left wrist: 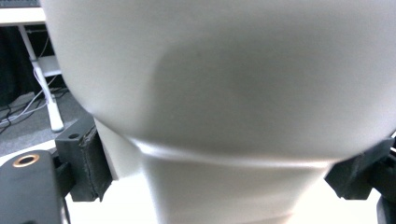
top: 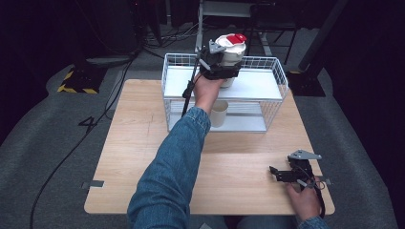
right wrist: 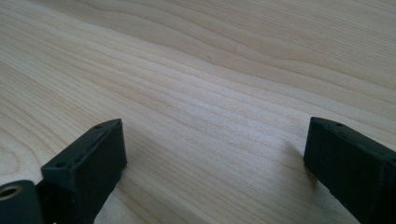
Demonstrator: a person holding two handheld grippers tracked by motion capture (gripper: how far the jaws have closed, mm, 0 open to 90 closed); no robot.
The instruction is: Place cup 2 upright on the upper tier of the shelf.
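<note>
White plastic with a red cap: a stack of cups (top: 232, 51) sits clamped in the fingers of the left gripper (top: 220, 64), held above the upper shelf (top: 258, 85) of a white wire rack (top: 274, 71) that stands along the far edge of the wooden table (top: 143, 143). In the left gripper view the pale cup wall (left wrist: 224, 93) sits pressed between the two black fingers (left wrist: 88, 163), one on each side. A single beige cup (top: 219, 112) stands on the rack's lower shelf, partly behind the person's denim sleeve (top: 172, 162). Near the table's front right corner the right gripper (top: 277, 172) rests low over the bare wood, its fingers (right wrist: 88, 163) spread apart with nothing between them, well apart from the rack.
</note>
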